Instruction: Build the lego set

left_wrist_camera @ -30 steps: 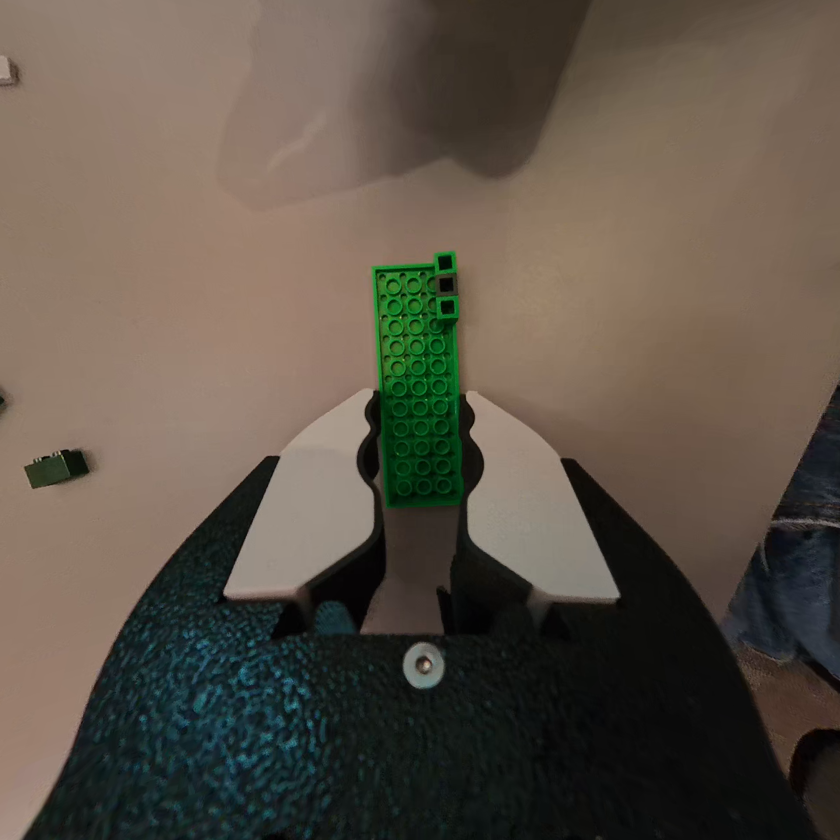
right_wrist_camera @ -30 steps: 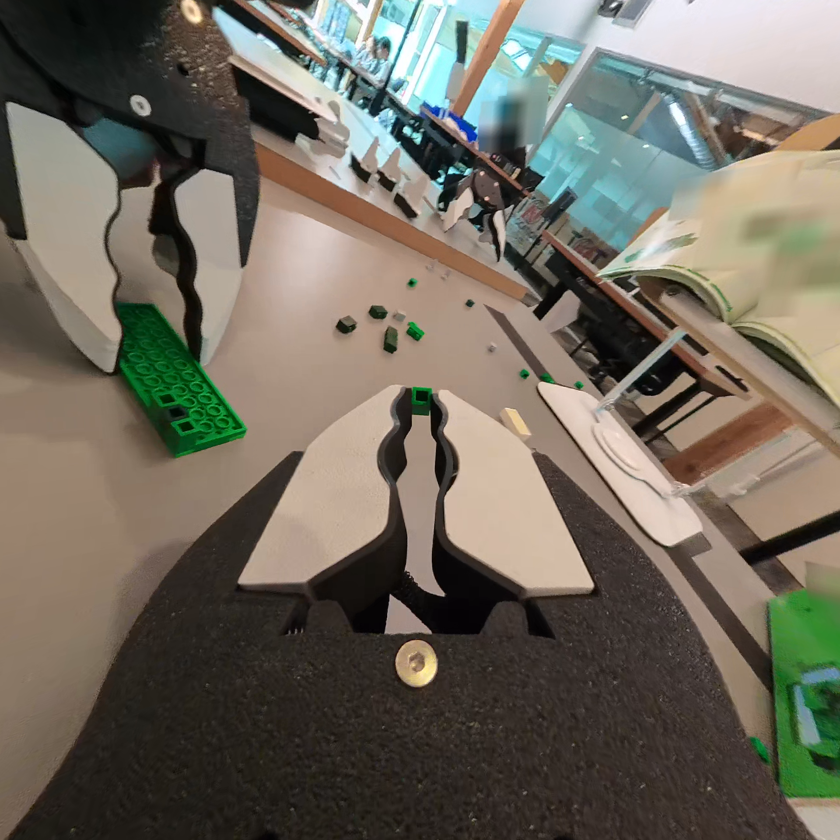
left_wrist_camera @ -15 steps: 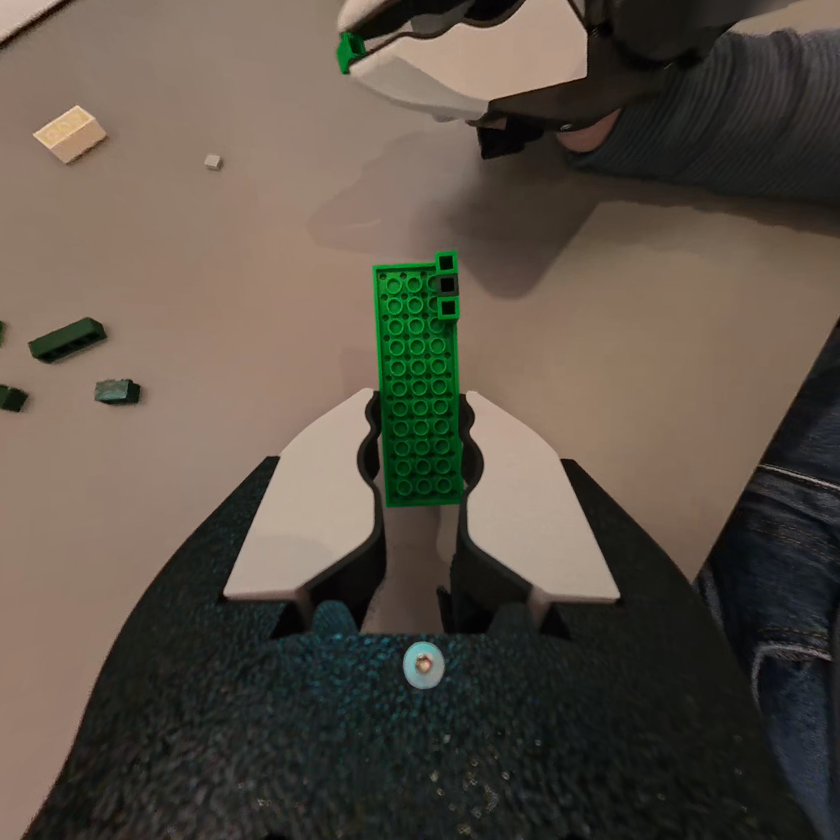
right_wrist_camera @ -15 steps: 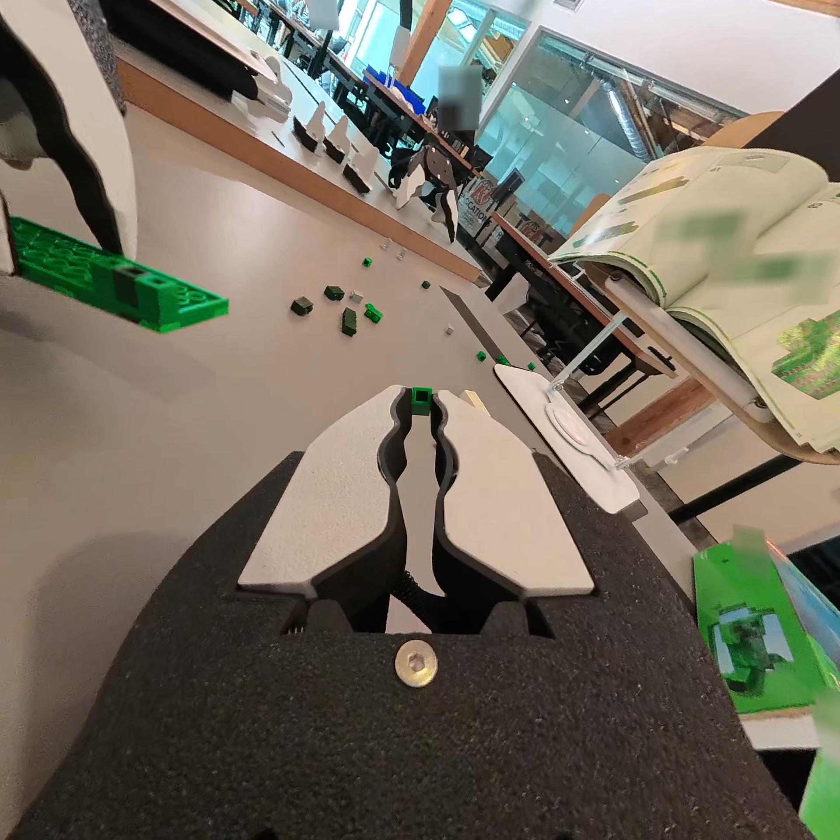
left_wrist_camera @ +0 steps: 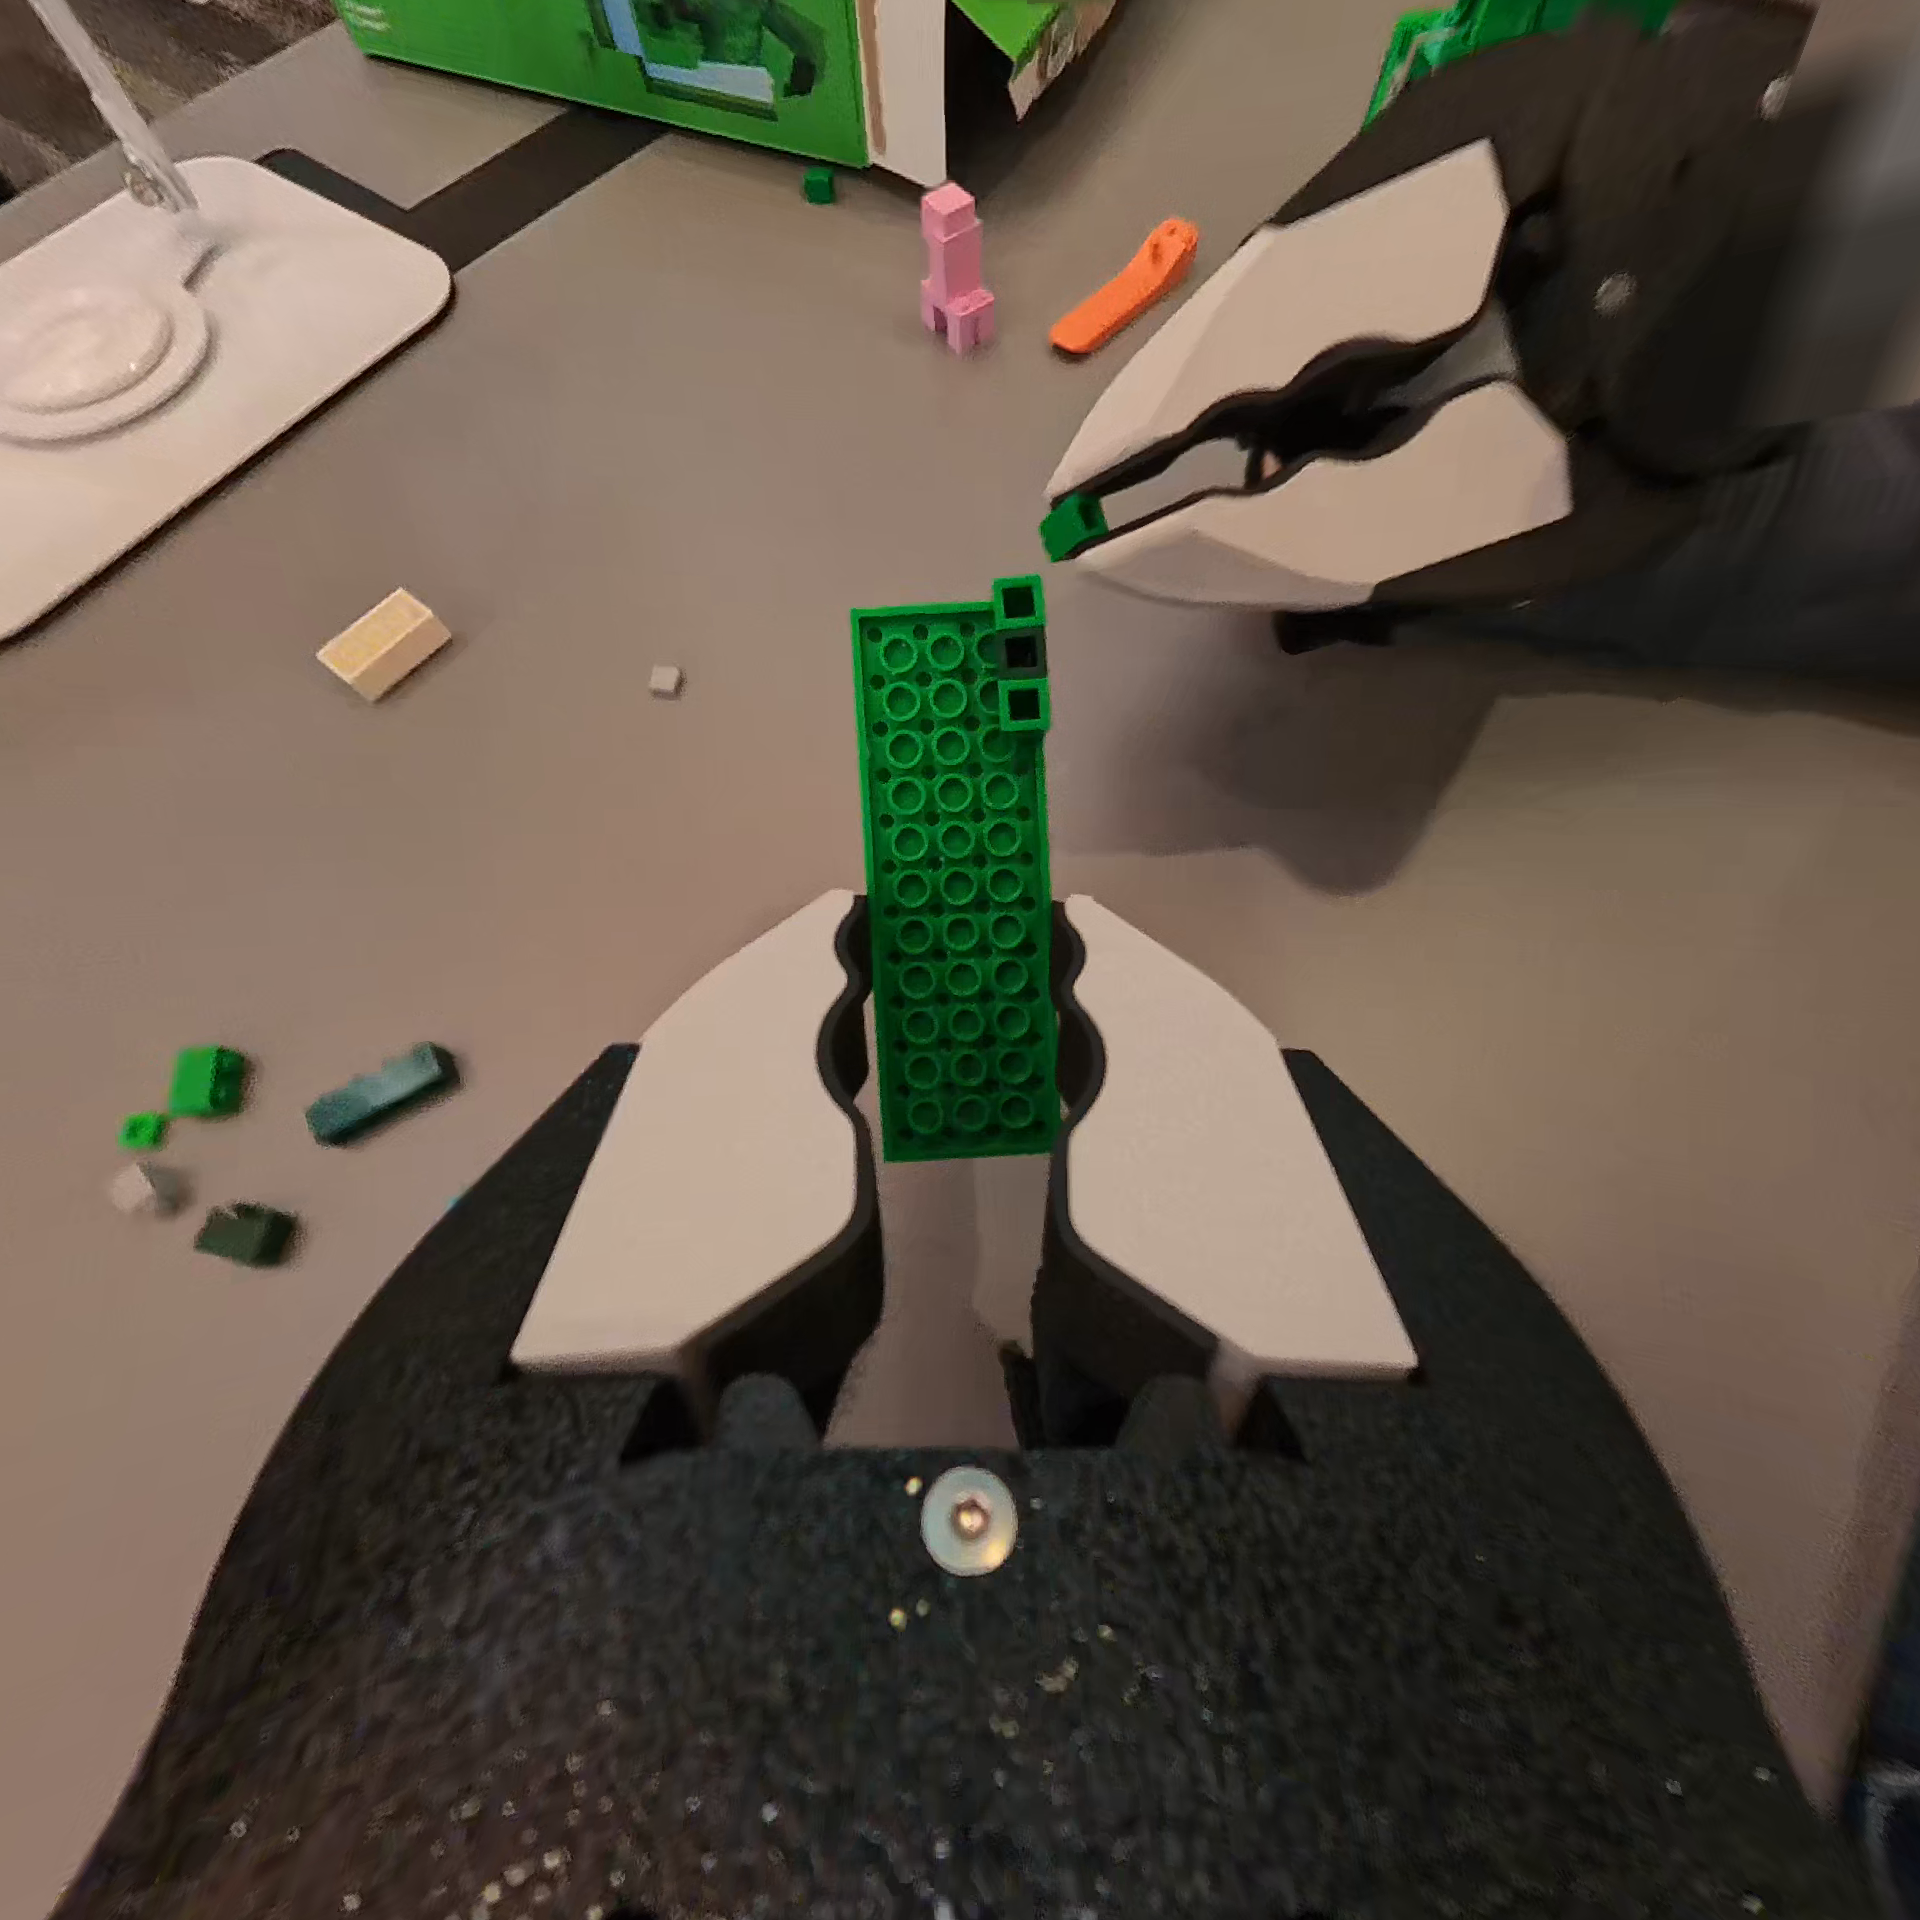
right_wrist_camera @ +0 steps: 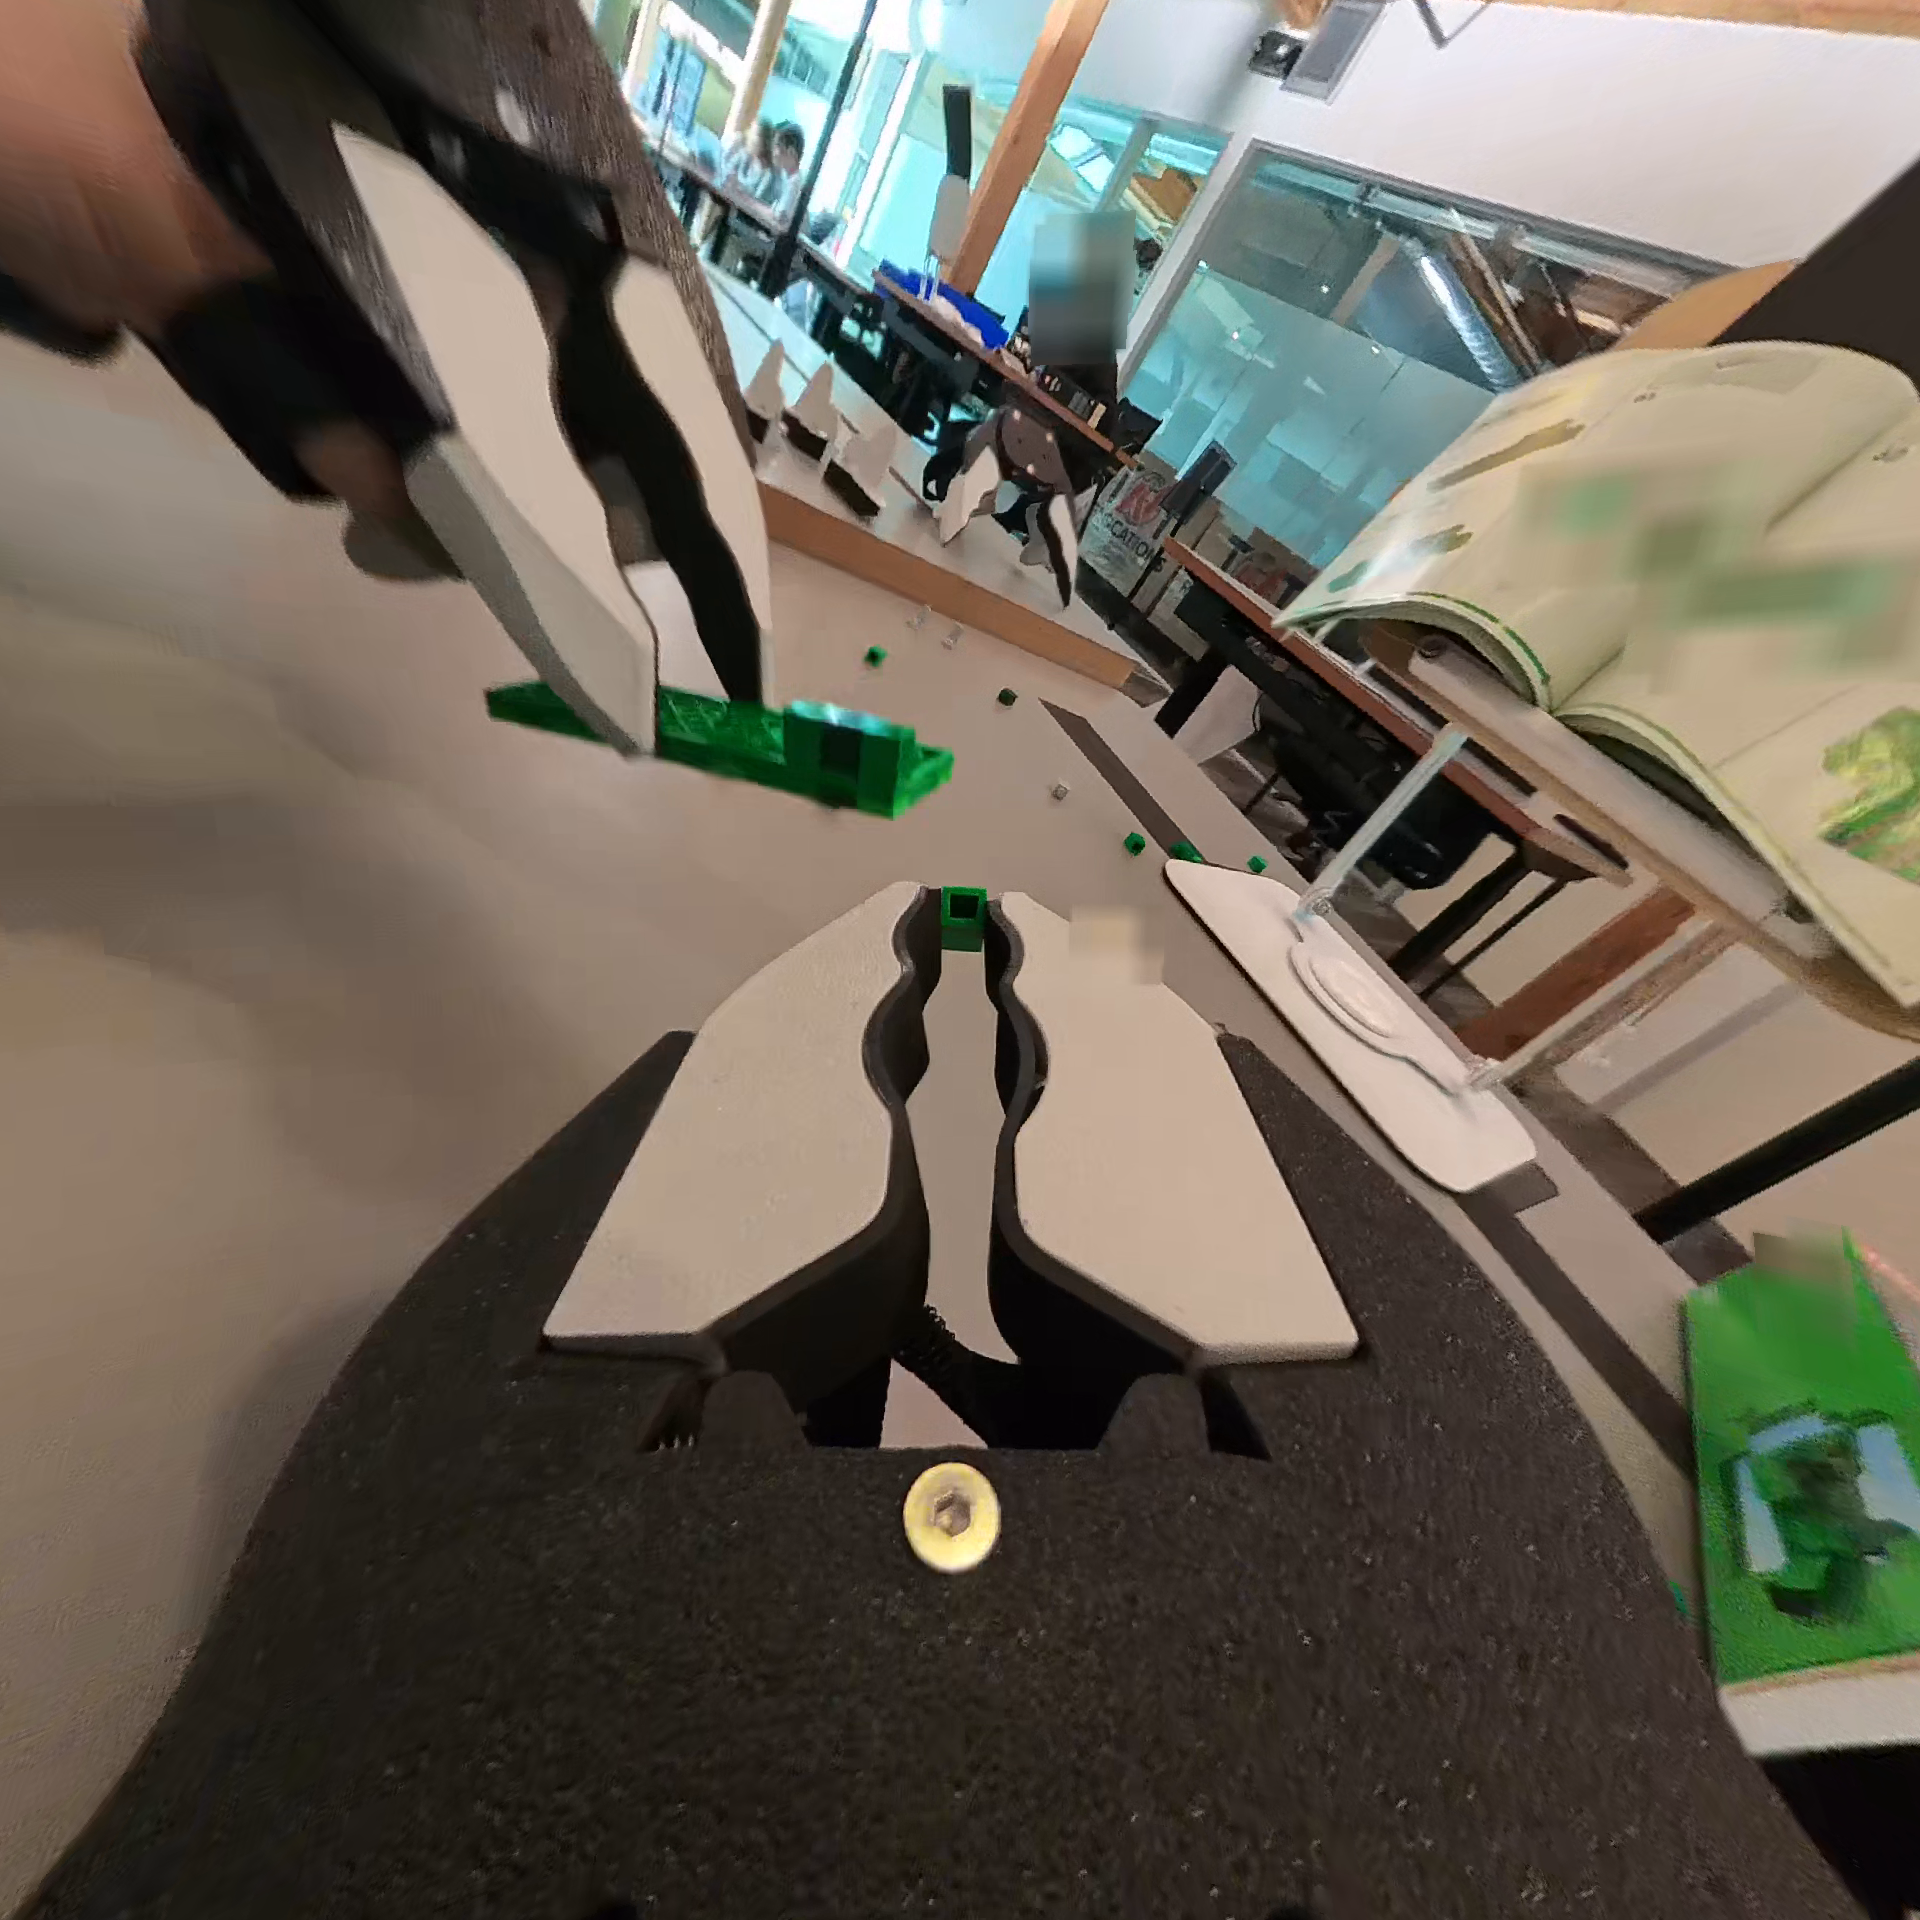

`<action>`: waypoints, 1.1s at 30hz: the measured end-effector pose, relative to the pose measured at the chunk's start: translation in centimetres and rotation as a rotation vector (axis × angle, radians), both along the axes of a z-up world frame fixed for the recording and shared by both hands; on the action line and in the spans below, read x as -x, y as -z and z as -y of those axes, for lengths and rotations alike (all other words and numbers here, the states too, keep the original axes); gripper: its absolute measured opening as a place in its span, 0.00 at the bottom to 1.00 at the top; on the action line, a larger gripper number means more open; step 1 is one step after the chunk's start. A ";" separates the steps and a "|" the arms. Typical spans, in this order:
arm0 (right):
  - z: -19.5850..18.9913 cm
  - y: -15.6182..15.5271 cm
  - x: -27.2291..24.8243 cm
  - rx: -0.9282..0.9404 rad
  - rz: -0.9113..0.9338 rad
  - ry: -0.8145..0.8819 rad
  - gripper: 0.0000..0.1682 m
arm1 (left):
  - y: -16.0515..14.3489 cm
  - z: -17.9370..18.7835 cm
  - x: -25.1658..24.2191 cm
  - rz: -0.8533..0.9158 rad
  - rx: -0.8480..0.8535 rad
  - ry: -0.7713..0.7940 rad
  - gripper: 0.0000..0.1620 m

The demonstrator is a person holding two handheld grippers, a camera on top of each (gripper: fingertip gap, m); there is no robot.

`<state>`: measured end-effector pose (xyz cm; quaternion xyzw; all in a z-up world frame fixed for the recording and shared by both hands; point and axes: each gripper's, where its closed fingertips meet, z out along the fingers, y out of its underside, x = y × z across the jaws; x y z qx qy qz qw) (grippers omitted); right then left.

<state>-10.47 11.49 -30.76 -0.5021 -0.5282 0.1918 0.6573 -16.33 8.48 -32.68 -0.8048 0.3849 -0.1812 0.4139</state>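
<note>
2 grippers point(left_wrist_camera: 961, 914) point(left_wrist_camera: 1070, 525), 1 green plate point(left_wrist_camera: 956, 883) w/ 3 small bricks point(left_wrist_camera: 1020, 652), 1 pink figure point(left_wrist_camera: 954, 268), 1 orange tool point(left_wrist_camera: 1127, 286), 1 tan brick point(left_wrist_camera: 382, 642).

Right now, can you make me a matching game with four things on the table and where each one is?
Things:
1. long green plate
2. tiny green brick
3. pink figure
4. tan brick

Places:
A. lying flat on the table, left of the plate
B. pinched at the tips of the right gripper
C. standing near the green box
D. clamped between the left gripper fingers

Pairs: 1-D, 2-B, 3-C, 4-A
</note>
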 end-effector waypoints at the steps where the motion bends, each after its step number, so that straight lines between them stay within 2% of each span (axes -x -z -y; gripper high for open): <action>1: -0.2 -0.1 -0.1 0.020 -0.012 -0.004 0.04 | 0.3 -0.7 -0.2 -0.024 -0.017 0.015 0.20; 8: -1.1 -1.0 -1.0 0.070 -0.099 0.016 0.05 | 0.0 -4.7 -0.1 -0.048 -0.145 0.069 0.20; 16: -1.0 -0.7 -0.5 0.065 -0.071 0.008 0.05 | 1.3 -5.5 1.2 -0.112 -0.092 0.189 0.20; 20: 0.1 0.5 0.9 0.205 -0.018 -0.156 0.05 | 2.2 -3.6 0.9 -0.189 -0.018 0.382 0.20; 27: 0.8 2.0 2.3 0.418 0.136 -0.437 0.05 | 3.5 -1.3 0.4 -0.293 0.014 0.456 0.20; 33: 1.2 3.8 2.5 0.520 0.268 -0.506 0.05 | 5.7 0.2 0.0 -0.339 0.116 0.525 0.20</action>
